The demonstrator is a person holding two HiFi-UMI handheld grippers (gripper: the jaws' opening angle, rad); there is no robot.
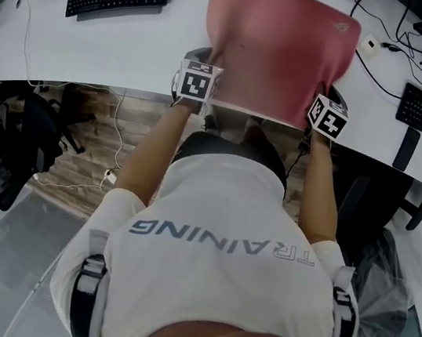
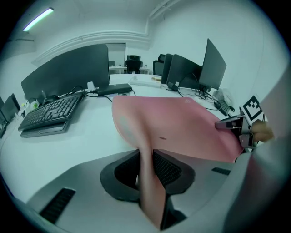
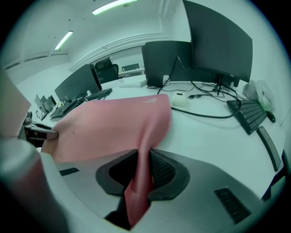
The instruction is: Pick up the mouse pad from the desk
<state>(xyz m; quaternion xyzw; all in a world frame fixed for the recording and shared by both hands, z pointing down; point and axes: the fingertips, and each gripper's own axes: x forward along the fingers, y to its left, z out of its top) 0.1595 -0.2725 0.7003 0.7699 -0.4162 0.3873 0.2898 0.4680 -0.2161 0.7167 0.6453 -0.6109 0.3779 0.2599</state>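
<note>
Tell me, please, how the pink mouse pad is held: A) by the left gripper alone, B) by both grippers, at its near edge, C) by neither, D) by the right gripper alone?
B: the left gripper and the right gripper are each shut on the near edge of the mouse pad.

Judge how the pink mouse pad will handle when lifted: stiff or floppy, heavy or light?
Probably floppy: the mouse pad creases into a fold where the left gripper and right gripper pinch its near corners. Likely light, being a thin sheet. Its far edge may drag across the desk.
</note>
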